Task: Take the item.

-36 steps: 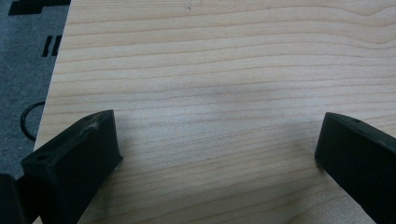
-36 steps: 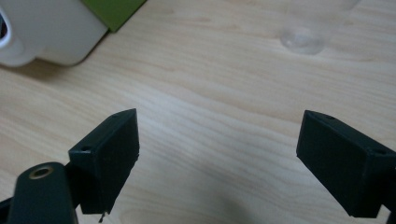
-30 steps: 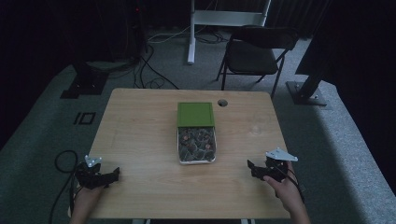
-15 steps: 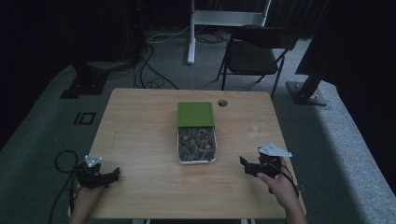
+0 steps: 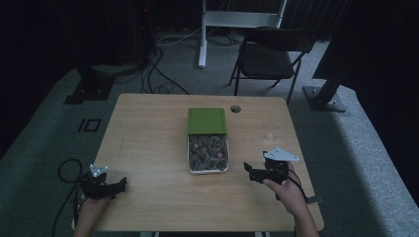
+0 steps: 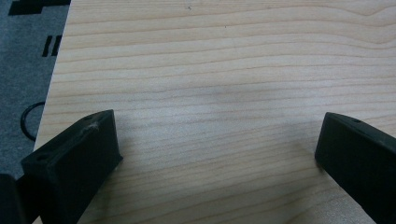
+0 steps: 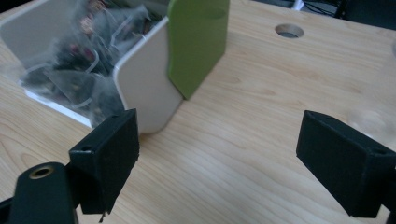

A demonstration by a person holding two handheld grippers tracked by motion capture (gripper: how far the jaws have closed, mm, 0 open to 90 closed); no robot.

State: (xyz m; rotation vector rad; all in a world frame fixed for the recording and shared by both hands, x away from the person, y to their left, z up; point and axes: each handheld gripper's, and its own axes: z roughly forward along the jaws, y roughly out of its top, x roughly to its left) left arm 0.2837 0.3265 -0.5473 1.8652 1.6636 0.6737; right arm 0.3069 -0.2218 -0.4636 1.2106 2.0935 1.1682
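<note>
A white box (image 5: 190,159) with a green lid (image 5: 207,120) slid halfway back lies at the table's middle; its uncovered near half holds several clear sachets (image 5: 207,150) of dark tea. In the right gripper view the box wall (image 7: 147,93) and the green lid (image 7: 198,37) are close ahead, left of centre. My right gripper (image 5: 248,170) is open, just right of the box's near corner, with nothing between the jaws (image 7: 219,158). At the table's near left corner my left gripper (image 5: 121,183) is open over bare wood (image 6: 219,140).
The wooden table (image 5: 148,128) has a cable hole (image 5: 235,108) behind the box. A black folding chair (image 5: 269,57) and a white stand (image 5: 202,34) are on the carpet beyond. A black cable loop (image 5: 66,170) lies on the floor at left.
My right gripper has moved left toward the box's near right corner. The left gripper has stayed in place.
</note>
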